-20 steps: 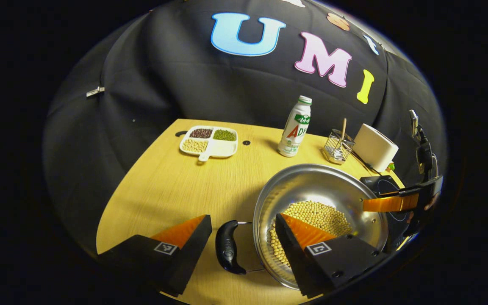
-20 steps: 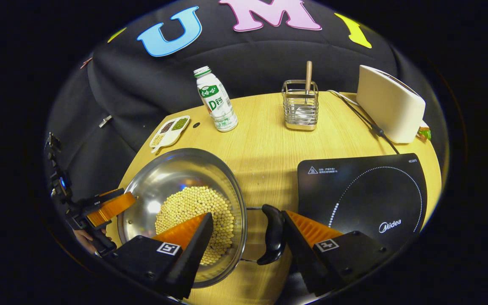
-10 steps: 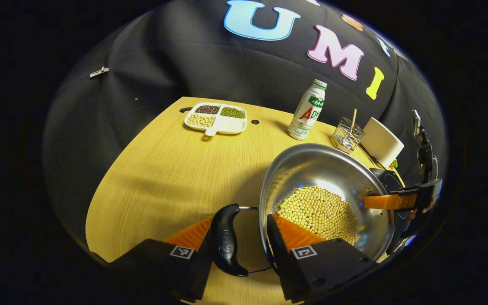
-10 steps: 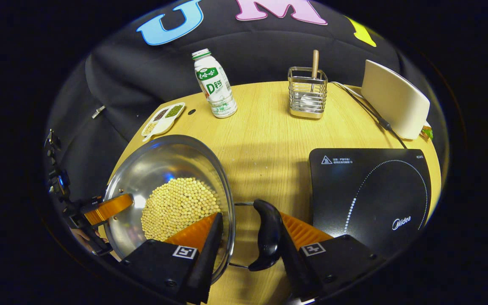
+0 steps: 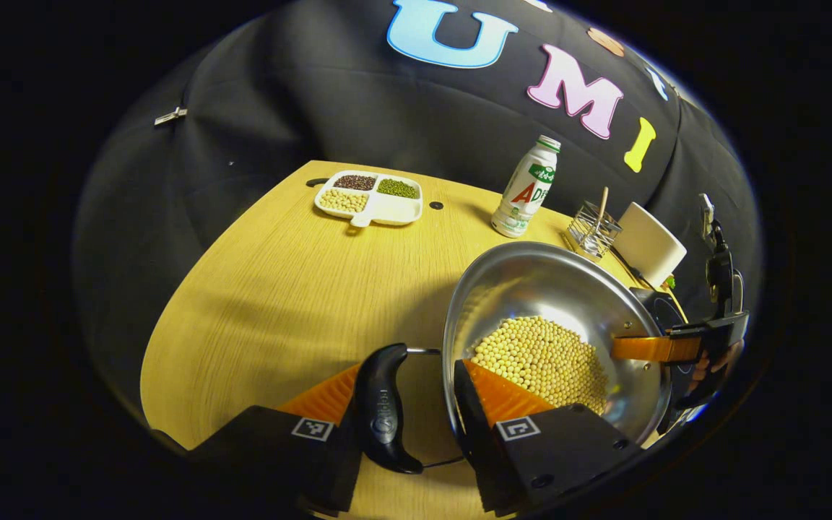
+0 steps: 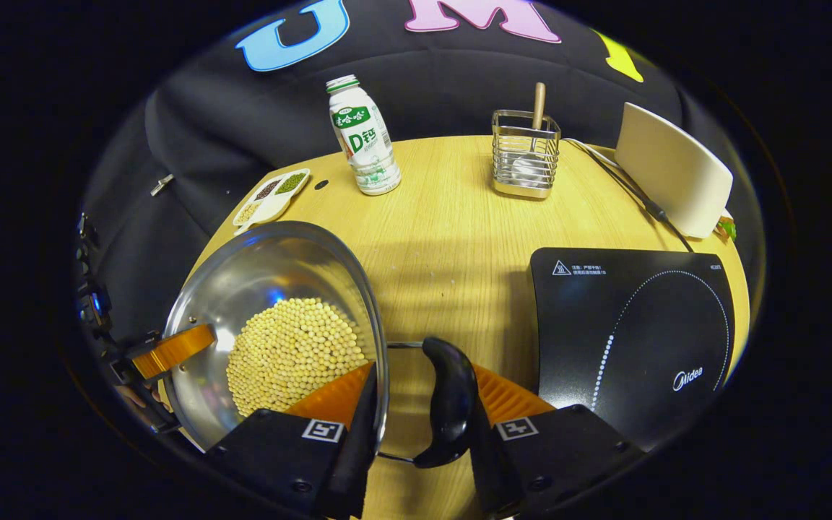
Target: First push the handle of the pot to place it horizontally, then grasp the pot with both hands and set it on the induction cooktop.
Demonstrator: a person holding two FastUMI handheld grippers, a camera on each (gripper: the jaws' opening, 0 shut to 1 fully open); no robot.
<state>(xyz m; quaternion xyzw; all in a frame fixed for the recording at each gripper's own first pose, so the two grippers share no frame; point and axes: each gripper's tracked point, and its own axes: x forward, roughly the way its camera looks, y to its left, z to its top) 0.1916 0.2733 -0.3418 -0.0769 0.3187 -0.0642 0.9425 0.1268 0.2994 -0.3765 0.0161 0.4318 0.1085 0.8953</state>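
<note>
Left tool (image 5: pixel 405 415) reaches forward and slightly down, its fingers drawn close together, one finger (image 5: pixel 326 393) on each side of a gap. Right tool (image 6: pixel 419 412) mirrors that pose, fingers likewise narrowed. Across from the right tool, a hand (image 6: pixel 134 397) grips the left tool's body.

I see both views sharp at centre, edges bent by the fisheye. Overhead light brightens the table (image 6: pixel 452 217), throws soft banded shadows across it, and glints off the pot (image 5: pixel 531 282) wall.
</note>
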